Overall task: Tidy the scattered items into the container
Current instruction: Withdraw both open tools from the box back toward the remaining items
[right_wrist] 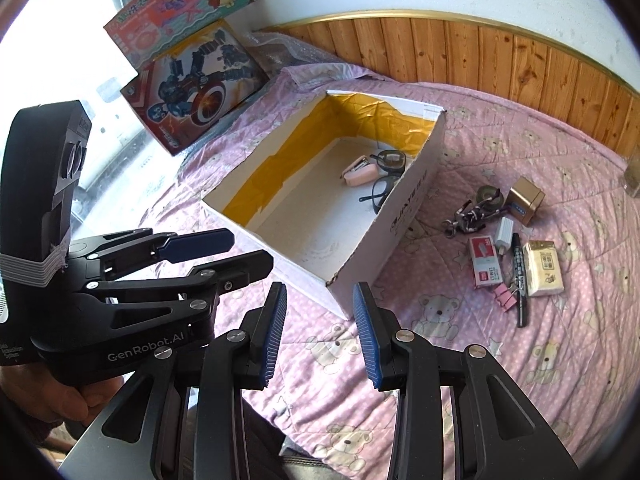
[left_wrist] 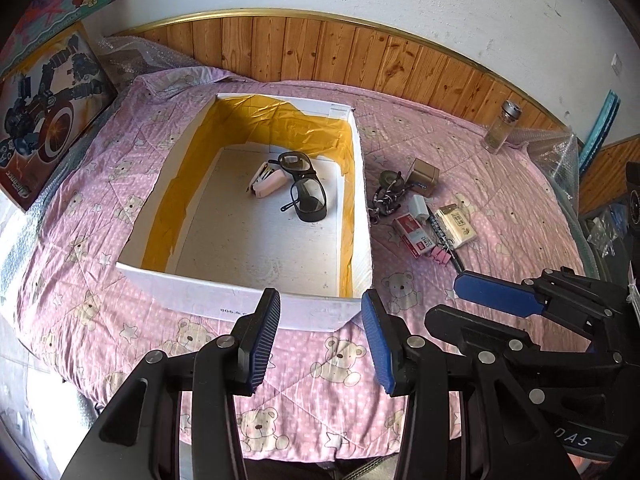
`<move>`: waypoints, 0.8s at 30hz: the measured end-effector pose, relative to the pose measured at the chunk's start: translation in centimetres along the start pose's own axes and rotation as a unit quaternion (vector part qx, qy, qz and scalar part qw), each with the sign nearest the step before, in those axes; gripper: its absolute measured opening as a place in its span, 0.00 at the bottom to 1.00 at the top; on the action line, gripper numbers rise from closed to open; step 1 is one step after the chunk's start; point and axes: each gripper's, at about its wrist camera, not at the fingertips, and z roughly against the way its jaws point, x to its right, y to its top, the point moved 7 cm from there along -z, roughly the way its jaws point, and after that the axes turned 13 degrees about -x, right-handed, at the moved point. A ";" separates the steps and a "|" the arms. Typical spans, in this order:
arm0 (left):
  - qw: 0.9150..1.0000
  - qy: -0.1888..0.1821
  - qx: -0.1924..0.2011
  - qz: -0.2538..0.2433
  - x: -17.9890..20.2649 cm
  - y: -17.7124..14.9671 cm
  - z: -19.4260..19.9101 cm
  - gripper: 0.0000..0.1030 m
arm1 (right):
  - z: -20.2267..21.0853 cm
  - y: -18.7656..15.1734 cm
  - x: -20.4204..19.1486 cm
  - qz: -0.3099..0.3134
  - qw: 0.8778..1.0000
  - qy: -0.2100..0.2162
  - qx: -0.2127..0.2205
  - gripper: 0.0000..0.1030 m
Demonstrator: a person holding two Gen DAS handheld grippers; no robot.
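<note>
Both grippers, left point(left_wrist: 320, 336) and right point(right_wrist: 320, 332), jaws spread, empty. Soft cream tissue pack point(right_wrist: 545, 268) near white cardboard box point(right_wrist: 404, 216): light, squashy; pinch across narrow sides.

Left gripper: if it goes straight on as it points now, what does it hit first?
Most likely the near wall of the white box, which sits right between the open jaws of the left gripper. If it clears the rim, next is the box floor; depth is unclear.

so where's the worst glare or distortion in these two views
Right wrist view: the window area at upper left is blown out to white, and the wood panelling bows with the fisheye. Left wrist view: evenly lit, the box and glasses sharp, with the same curved panelling and dark corners.
</note>
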 end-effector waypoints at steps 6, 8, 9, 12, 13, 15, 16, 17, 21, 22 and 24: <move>1.000 0.002 0.000 -0.009 1.2 -0.6 -0.1 0.43 | 0.3 -1.1 1.0 -0.014 1.000 0.009 0.009 0.36; 1.000 0.004 0.000 -0.014 1.6 -0.6 -0.2 0.43 | 0.6 -1.4 1.4 -0.021 1.000 0.012 0.015 0.36; 1.000 0.006 0.001 -0.017 1.8 -0.6 -0.2 0.43 | 0.7 -1.6 1.6 -0.025 0.999 0.014 0.018 0.36; 1.000 0.011 0.003 -0.029 2.6 -0.7 -0.3 0.43 | 0.9 -2.1 2.4 -0.036 0.999 0.021 0.022 0.36; 0.999 0.011 0.002 -0.032 2.9 -0.7 -0.4 0.43 | 0.8 -2.3 2.7 -0.040 0.999 0.023 0.023 0.36; 0.999 0.010 -0.001 -0.036 3.4 -0.6 -0.7 0.43 | 0.8 -2.6 3.2 -0.047 0.998 0.026 0.023 0.36; 0.999 0.008 -0.003 -0.038 3.6 -0.6 -0.9 0.43 | 0.7 -2.8 3.6 -0.051 0.998 0.028 0.023 0.36; 0.999 0.007 -0.004 -0.039 3.9 -0.6 -1.1 0.43 | 0.7 -2.9 3.9 -0.054 0.998 0.029 0.023 0.36; 0.999 0.002 -0.010 -0.044 5.0 -0.5 -1.8 0.43 | 0.5 -3.4 5.6 -0.073 0.996 0.036 0.024 0.36; 0.999 0.001 -0.011 -0.046 5.3 -0.5 -2.0 0.43 | 0.5 -3.6 6.1 -0.079 0.996 0.038 0.025 0.36; 0.999 -0.003 -0.014 -0.050 5.9 -0.5 -2.4 0.43 | 0.5 -3.8 7.2 -0.090 0.995 0.041 0.027 0.36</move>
